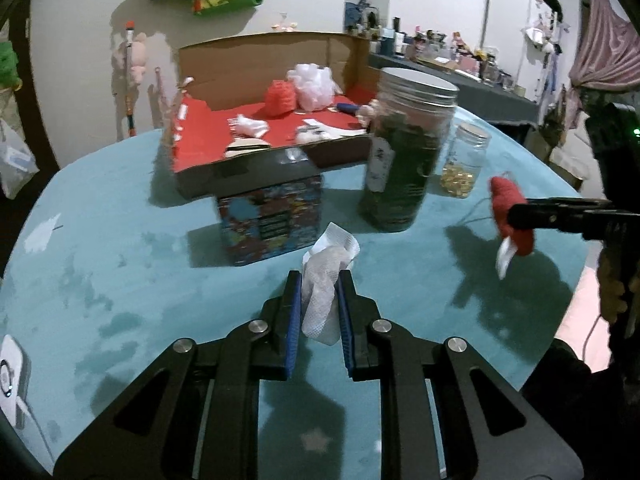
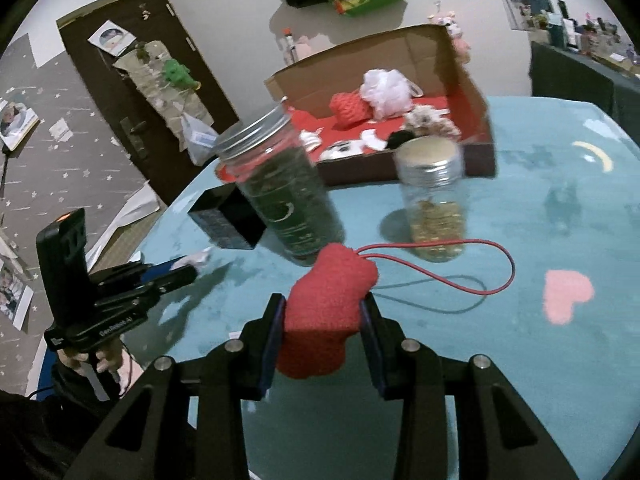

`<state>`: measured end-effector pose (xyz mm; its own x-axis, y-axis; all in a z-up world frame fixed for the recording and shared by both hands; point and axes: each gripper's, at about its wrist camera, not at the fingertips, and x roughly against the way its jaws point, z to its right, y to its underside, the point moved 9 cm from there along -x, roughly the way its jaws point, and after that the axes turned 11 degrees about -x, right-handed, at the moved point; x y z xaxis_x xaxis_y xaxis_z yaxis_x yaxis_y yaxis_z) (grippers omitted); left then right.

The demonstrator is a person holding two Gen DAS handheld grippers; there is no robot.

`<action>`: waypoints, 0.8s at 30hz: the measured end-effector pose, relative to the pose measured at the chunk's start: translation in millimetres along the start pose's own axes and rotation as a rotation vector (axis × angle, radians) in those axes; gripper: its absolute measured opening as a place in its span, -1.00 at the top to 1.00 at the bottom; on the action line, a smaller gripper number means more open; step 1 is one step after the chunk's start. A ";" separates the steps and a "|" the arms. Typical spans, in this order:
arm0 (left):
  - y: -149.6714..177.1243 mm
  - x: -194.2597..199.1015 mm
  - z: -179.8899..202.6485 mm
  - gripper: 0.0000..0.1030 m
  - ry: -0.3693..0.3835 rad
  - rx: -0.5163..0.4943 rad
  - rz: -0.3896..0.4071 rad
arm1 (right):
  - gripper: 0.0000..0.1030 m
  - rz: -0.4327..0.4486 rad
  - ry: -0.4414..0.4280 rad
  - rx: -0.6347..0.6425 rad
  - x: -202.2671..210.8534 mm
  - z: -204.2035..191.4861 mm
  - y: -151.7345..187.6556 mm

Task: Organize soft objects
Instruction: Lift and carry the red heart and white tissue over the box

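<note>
On the table (image 1: 120, 280): two jars (image 1: 404, 152), one cardboard box (image 1: 256, 60).

A tall green-filled jar (image 1: 404, 148), a smaller jar of gold pieces (image 1: 464, 162) and a patterned box (image 1: 270, 220) stand mid-table, blocking the way to the cardboard tray (image 1: 264, 120) beyond. Bare teal tabletop (image 1: 120, 280) lies open along the near edge and to either side.

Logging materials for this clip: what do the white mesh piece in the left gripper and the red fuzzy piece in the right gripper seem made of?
White mesh piece in the left gripper: looks like thin nonwoven or gauze fabric, matte, with a fine grid texture and limp folds. Red fuzzy piece in the right gripper: apparently knitted or terry yarn, matte, nubbly surface, with a thin red cord trailing from it.
</note>
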<state>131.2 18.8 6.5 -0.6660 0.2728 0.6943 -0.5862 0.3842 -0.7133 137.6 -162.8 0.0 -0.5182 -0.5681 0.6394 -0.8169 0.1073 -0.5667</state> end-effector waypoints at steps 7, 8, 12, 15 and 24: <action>8.9 7.3 -27.4 0.69 -0.067 0.012 -0.025 | 0.23 0.026 0.064 -0.030 14.6 26.4 -8.9; 10.5 7.1 -33.1 0.69 -0.080 0.015 -0.034 | 0.23 0.028 0.072 -0.032 15.5 29.4 -9.7; 15.6 2.3 -52.5 0.69 -0.124 0.016 -0.070 | 0.23 0.036 0.118 -0.038 17.7 43.8 -15.1; 18.2 -3.8 -66.2 0.69 -0.149 0.019 -0.096 | 0.23 0.049 0.171 -0.031 19.9 55.2 -21.4; 9.3 -20.7 -97.6 0.69 -0.187 -0.022 -0.156 | 0.23 0.086 0.380 0.071 25.4 83.0 -54.8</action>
<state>184.5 102.9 -5.1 -0.6431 0.0418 0.7647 -0.6799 0.4283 -0.5952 190.3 -250.7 4.1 -0.6514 -0.2154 0.7275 -0.7540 0.0771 -0.6523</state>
